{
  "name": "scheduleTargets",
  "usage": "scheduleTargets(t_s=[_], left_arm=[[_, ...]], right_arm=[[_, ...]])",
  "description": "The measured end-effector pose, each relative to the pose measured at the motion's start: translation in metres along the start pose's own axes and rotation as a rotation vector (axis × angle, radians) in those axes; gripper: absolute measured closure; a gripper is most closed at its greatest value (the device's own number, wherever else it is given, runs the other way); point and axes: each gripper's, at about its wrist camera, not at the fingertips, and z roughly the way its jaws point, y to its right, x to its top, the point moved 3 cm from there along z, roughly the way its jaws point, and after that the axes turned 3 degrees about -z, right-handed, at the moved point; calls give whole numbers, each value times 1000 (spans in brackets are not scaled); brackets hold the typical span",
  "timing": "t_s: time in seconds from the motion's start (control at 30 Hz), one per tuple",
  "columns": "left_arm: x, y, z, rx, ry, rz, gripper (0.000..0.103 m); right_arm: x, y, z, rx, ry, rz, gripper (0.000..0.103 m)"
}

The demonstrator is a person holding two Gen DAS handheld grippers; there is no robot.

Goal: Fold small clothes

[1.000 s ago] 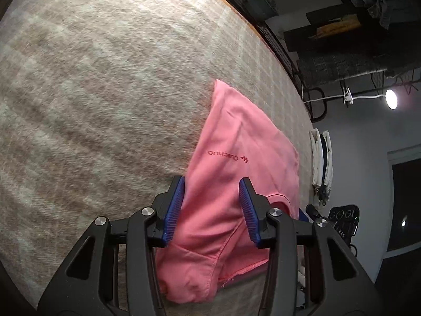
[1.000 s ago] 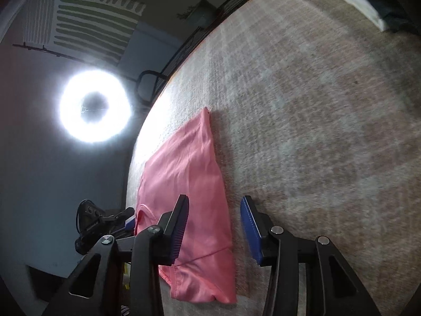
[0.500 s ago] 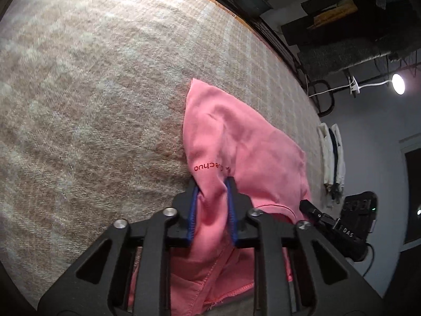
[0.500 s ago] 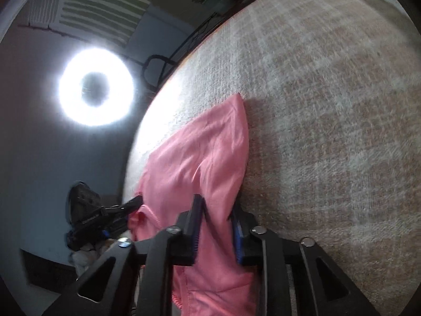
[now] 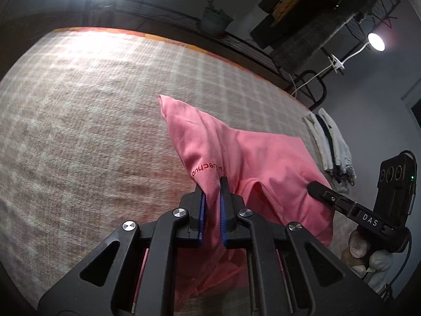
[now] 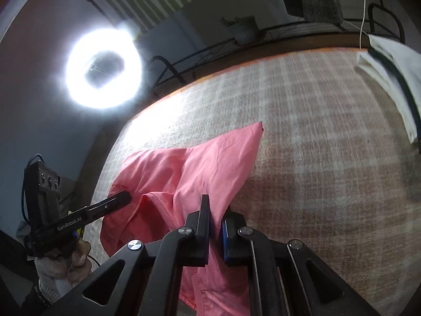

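Observation:
A pink shirt (image 5: 263, 158) with a red logo lies on the checked beige blanket (image 5: 92, 131), its near part lifted into a tent. My left gripper (image 5: 211, 181) has its jaws closing, with a fold of the shirt by the logo pinched between the blue pads. In the right wrist view the same pink shirt (image 6: 197, 168) is gathered up, and my right gripper (image 6: 215, 205) is shut on its right-hand edge. Each gripper shows in the other's view: the right one (image 5: 315, 185) and the left one (image 6: 123, 197), both at the raised cloth.
Folded white and dark clothes (image 5: 331, 144) lie at the blanket's right end, also clothes (image 6: 389, 79) at top right. A ring light (image 6: 102, 68) glares beyond the far edge. Gloved hands (image 6: 65, 263) hold the grippers. A black metal rail (image 5: 315, 79) runs behind.
Both grippers closed from open onto the shirt, then rose and rolled. The shirt's near part came off the blanket into a peak.

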Motion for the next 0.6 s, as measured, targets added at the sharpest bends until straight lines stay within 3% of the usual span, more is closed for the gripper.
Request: scheduleTargets(t_s=[0.3, 0.6], left_arm=[[1, 53, 1, -50, 11, 65, 96], [10, 161, 22, -119, 29, 219, 96]], right_arm=[[10, -6, -46, -54, 71, -37, 99], [32, 24, -110, -135, 147, -68, 99]])
